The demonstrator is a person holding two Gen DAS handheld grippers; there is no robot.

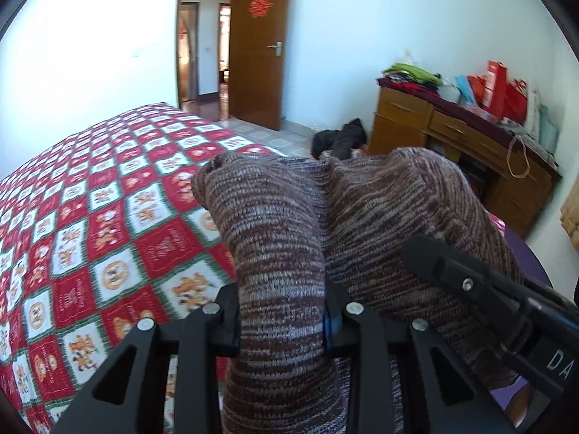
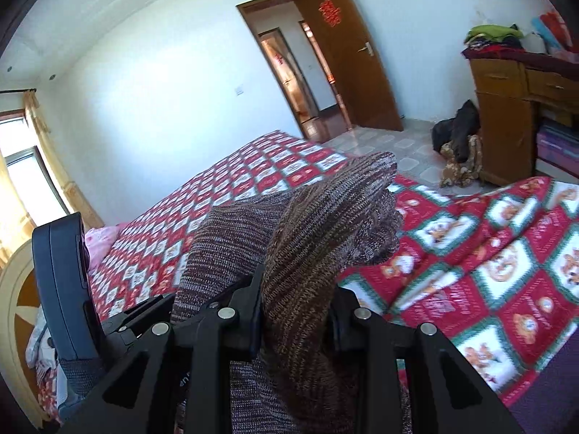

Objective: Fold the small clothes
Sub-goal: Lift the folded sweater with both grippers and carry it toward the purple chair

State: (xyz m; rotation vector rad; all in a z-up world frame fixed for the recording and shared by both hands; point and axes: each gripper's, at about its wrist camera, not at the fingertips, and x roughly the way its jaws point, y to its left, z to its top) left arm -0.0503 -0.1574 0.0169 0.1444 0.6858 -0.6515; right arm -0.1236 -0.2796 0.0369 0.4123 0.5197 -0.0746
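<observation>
A brown and grey knitted garment [image 1: 282, 238] is pinched between the jaws of my left gripper [image 1: 282, 325] and bunches up over them, held above the bed. The same knitted garment [image 2: 318, 238] is pinched in my right gripper [image 2: 295, 311] and drapes over its fingers. The right gripper's body [image 1: 488, 289] shows at the right of the left wrist view, and the left gripper's body [image 2: 61, 289] at the left of the right wrist view. The two grippers are close side by side.
A bed with a red, white and green checked blanket [image 1: 108, 217] lies below and to the left. A wooden desk [image 1: 452, 133] piled with clothes and bags stands at the right wall. Dark clothes [image 2: 456, 137] lie on the tiled floor. A brown door [image 1: 258, 43] stands open.
</observation>
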